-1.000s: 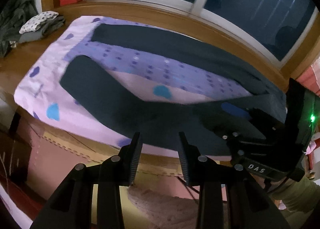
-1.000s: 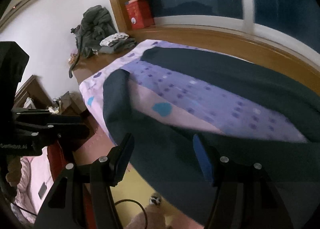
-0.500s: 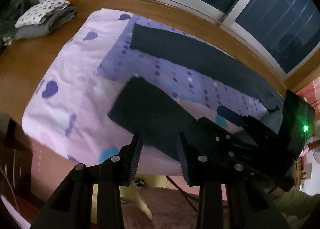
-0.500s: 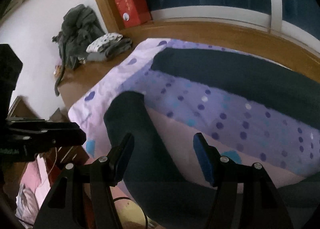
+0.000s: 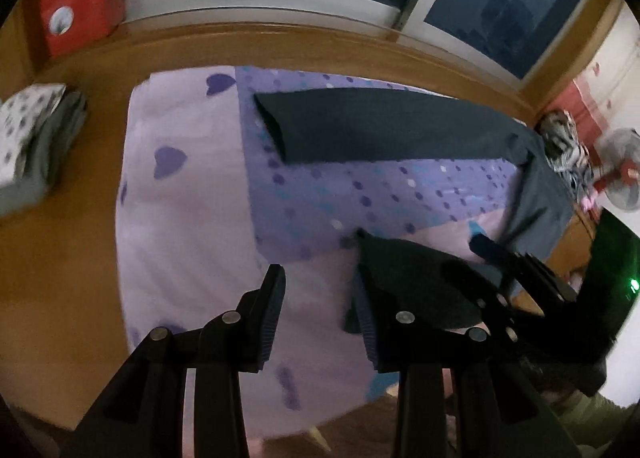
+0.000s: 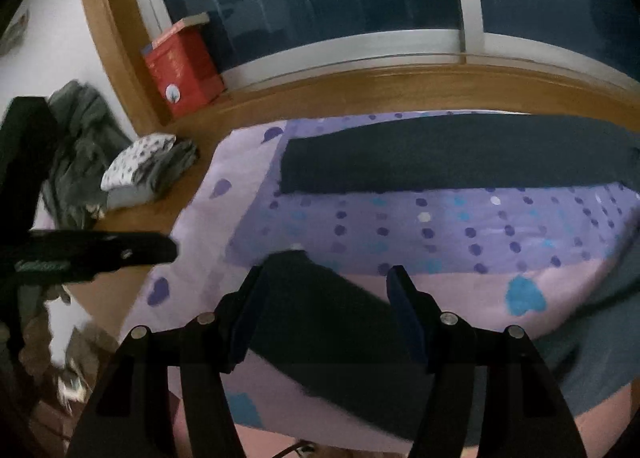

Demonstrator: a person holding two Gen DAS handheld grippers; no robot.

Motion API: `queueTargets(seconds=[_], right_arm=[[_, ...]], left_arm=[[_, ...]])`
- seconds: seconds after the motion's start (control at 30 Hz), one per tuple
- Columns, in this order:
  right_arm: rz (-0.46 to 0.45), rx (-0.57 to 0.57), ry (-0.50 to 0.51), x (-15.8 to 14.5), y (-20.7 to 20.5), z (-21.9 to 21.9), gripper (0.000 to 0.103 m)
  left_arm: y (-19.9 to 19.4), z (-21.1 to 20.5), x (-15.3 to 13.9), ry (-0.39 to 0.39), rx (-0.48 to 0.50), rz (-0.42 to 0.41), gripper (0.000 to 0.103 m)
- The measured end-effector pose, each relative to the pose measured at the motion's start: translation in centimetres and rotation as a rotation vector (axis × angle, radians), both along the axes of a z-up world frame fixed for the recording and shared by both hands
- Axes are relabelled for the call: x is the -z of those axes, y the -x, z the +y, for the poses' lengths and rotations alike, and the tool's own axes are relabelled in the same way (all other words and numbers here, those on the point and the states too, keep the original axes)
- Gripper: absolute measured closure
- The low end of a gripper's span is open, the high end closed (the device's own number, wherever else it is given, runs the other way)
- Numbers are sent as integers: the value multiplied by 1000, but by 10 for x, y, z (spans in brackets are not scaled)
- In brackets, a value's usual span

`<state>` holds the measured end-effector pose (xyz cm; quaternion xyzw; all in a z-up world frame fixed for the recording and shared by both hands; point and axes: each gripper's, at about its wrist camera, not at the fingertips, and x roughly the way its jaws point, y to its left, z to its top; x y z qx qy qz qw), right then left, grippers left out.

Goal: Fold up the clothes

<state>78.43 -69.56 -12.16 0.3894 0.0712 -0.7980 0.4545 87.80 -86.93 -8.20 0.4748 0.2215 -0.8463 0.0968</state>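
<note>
Dark trousers lie spread on a purple and pink sheet (image 5: pixel 180 218). The far leg (image 5: pixel 380 126) (image 6: pixel 440 154) stretches flat along the window side. The near leg (image 5: pixel 400 258) (image 6: pixel 316 302) ends in a hem near the sheet's front. My left gripper (image 5: pixel 320 298) hovers open over bare sheet, just left of that hem. My right gripper (image 6: pixel 324 310) is open, and the near leg's hem end shows between its fingers; whether they touch the cloth I cannot tell. In the left wrist view the right gripper's body (image 5: pixel 520 286) hides part of the near leg.
The sheet covers a wooden platform (image 5: pixel 80 242) below a dark window. A red box (image 6: pixel 184 70) stands on the sill corner. Folded clothes (image 6: pixel 148 166) and a grey heap (image 6: pixel 80 146) lie at the left. A fan (image 5: pixel 620 178) stands far right.
Both grippers have travelled left along the near trouser leg, from its upper part to its hem. The trousers have not moved. Both stay open.
</note>
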Motion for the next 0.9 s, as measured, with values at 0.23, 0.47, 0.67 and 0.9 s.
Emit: queueTargets(seconds=[0.23,0.47,0.67,0.9], right_arm=[[104,73,-39,-4,-26,-38,41],[144,89,-90,10,-12,-90,41],[92,137,-137,24,1,-130,41],[94,216,-228,41,7,-167,41]], left_arm=[[38,-53,17,-45,63,-21,68],[78,-98,32,-33,115,-48,68],[112,-125,43,-100,162,-52,68],[161,-150,51,-76,263,-44,68]])
